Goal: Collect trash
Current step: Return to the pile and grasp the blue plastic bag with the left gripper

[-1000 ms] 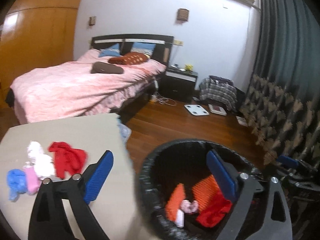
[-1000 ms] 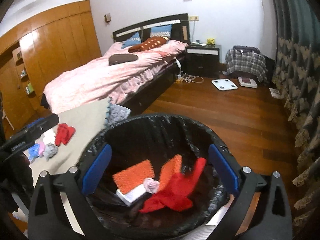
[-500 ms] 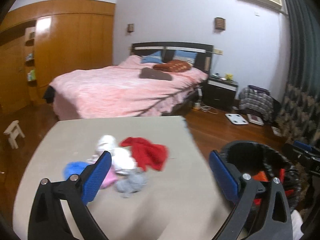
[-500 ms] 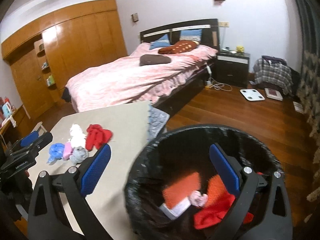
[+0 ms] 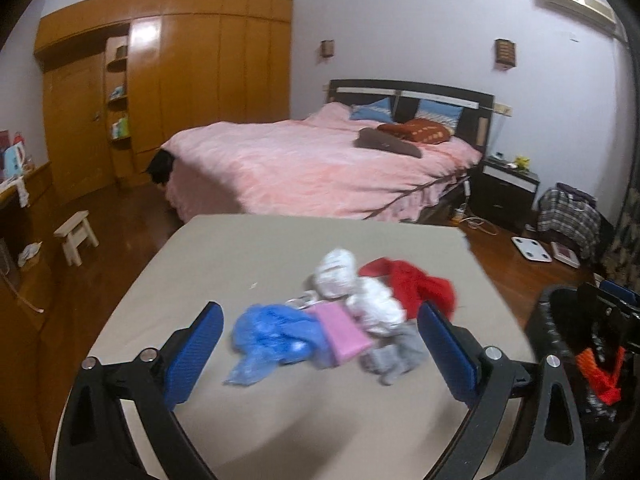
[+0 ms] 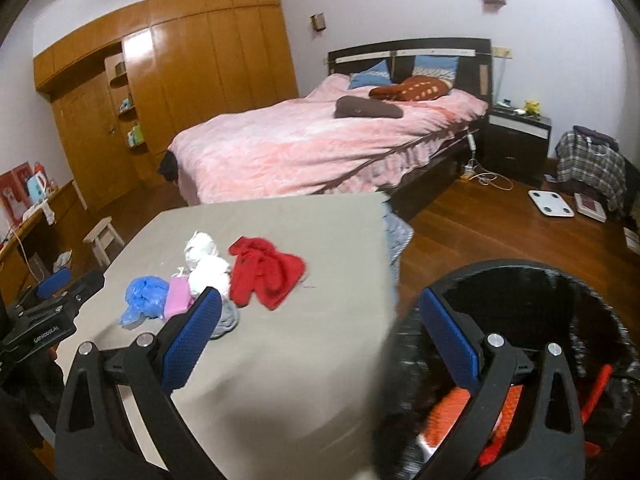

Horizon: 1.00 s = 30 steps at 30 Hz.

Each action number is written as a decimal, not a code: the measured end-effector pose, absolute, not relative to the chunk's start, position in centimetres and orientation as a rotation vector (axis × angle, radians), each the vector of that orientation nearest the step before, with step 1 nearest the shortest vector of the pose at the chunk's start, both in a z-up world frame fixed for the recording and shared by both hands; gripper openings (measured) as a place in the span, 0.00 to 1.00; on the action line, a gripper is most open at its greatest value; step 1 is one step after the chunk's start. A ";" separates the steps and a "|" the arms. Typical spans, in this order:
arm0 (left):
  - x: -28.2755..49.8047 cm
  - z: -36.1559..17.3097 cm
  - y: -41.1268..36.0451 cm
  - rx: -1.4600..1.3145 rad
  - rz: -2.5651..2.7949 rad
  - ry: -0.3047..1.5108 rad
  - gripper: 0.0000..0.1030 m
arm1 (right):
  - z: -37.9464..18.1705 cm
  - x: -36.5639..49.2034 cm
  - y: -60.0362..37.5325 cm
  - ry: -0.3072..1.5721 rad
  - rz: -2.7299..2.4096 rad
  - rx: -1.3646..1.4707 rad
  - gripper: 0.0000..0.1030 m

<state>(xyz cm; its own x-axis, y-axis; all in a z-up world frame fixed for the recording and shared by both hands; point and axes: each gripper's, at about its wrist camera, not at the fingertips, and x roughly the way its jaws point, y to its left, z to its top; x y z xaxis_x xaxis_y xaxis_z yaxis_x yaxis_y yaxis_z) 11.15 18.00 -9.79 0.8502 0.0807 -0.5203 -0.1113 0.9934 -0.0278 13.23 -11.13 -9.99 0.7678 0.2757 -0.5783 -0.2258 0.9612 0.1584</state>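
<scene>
A pile of trash lies on the beige table [image 5: 248,248]: a blue plastic bag [image 5: 276,336], a pink packet [image 5: 345,332], white crumpled wads [image 5: 360,288], a grey wad [image 5: 394,354] and a red cloth [image 5: 416,286]. My left gripper [image 5: 320,352] is open and empty, just in front of the pile. My right gripper [image 6: 320,340] is open and empty, between the table [image 6: 280,360] and the black-lined trash bin [image 6: 560,296]. The bin holds orange and red trash [image 6: 508,404]. The red cloth [image 6: 266,270] and blue bag [image 6: 146,294] also show in the right wrist view.
A pink bed [image 5: 320,168] stands behind the table. A wooden wardrobe [image 5: 172,92] fills the left wall, with a small stool [image 5: 76,236] on the floor. A nightstand [image 6: 518,142], a white scale [image 6: 550,202] and a plaid bundle [image 6: 592,164] are at the right.
Both grippers have swung left from over the bin toward the table. The left one now faces the trash pile; the right one is halfway, with the bin at its right.
</scene>
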 end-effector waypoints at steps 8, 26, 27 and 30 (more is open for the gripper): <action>13.6 -13.5 21.6 -0.064 0.170 0.626 0.92 | -12.6 15.6 -6.5 0.682 0.305 0.027 0.93; 20.1 -19.8 23.1 -0.184 0.041 0.843 0.70 | -16.0 18.6 -3.8 0.748 0.309 -0.012 0.93; 20.2 -19.9 22.7 -0.180 0.011 0.849 0.57 | -16.0 18.6 -3.8 0.749 0.309 -0.012 0.93; 20.2 -19.9 22.1 -0.169 -0.028 0.850 0.35 | -15.9 18.7 -3.7 0.746 0.315 -0.021 0.93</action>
